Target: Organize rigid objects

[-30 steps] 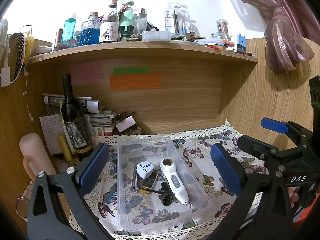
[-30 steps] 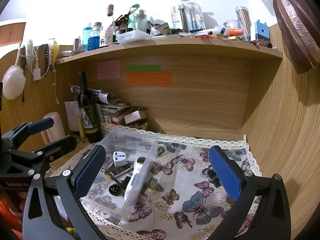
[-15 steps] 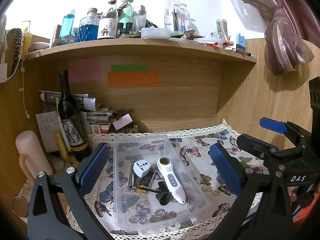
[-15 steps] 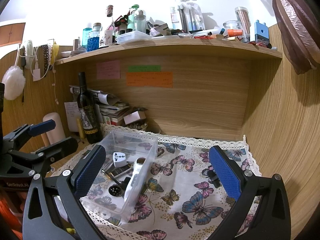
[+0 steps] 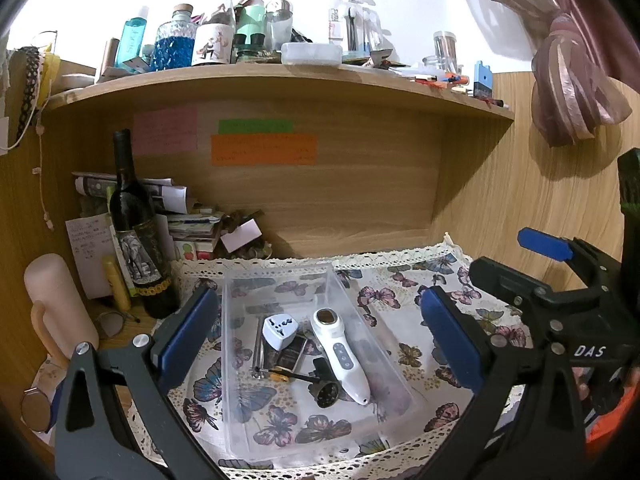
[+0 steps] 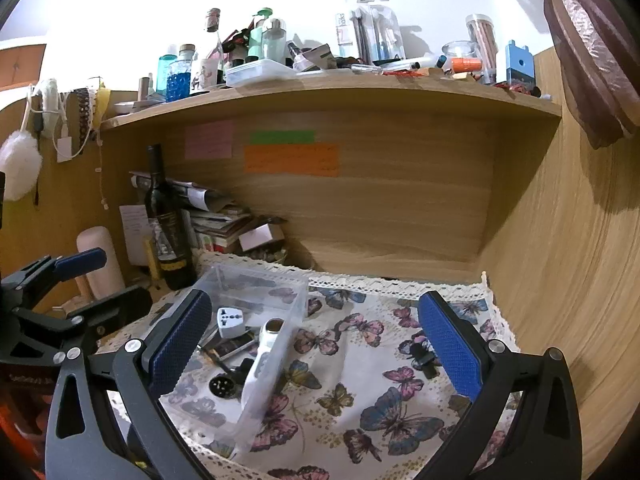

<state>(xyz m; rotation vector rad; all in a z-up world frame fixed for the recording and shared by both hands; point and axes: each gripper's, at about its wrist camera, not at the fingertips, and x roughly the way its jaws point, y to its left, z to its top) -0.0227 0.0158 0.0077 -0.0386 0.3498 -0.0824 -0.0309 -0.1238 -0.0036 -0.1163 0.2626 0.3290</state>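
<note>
A clear plastic bin [image 5: 280,280] [image 6: 296,292] sits on a butterfly-print cloth [image 5: 400,292] [image 6: 360,360]. In it lie a white travel adapter [image 5: 279,332] [image 6: 231,322], a white handheld device [image 5: 340,356] [image 6: 262,356], a black round plug [image 5: 326,392] [image 6: 222,386], a dark flat item [image 5: 290,354] and a thin metal tool [image 5: 258,354]. A small black object [image 6: 424,360] lies on the cloth to the bin's right. My left gripper [image 5: 316,340] is open and empty above the bin. My right gripper [image 6: 316,344] is open and empty over the bin's right wall.
A dark wine bottle [image 5: 138,232] [image 6: 168,224], a pink tumbler [image 5: 56,312] and stacked papers [image 5: 192,224] crowd the back left. A shelf [image 5: 280,76] overhead carries several bottles. Wood panels wall the back and the right [image 6: 560,280].
The left gripper has shifted slightly, so the bin and the bottle sit a little further left in its view. The right view is nearly unchanged. Both grippers stay open.
</note>
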